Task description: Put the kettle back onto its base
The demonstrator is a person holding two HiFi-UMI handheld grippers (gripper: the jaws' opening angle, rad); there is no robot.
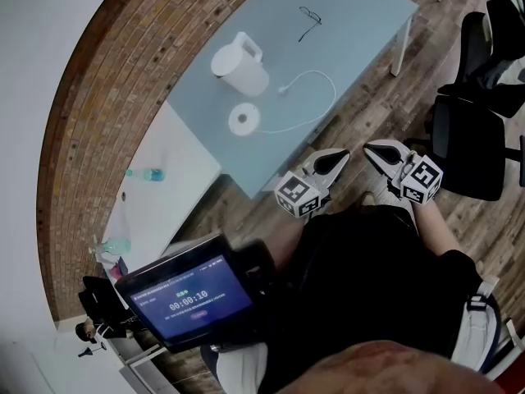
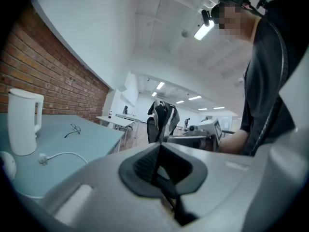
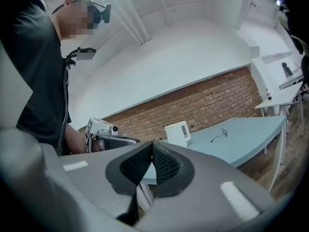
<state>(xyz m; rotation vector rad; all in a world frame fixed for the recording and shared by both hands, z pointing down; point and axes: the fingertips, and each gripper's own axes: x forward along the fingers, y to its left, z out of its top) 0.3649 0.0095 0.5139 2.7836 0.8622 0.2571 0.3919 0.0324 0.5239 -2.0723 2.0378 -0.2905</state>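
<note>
Approach step: white plastic kettle (image 1: 240, 66) stands beside round white base (image 1: 244, 120). Left gripper (image 1: 338, 158) and right gripper (image 1: 376, 148), closed, empty, well apart from kettle; next, open for the handle (image 1: 251, 48)

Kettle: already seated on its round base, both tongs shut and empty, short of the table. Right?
Not quite. The head view shows the kettle standing on the table beside the round base, not on it. The rest holds: the left tongs and the right tongs are shut and empty, short of the table.
</note>
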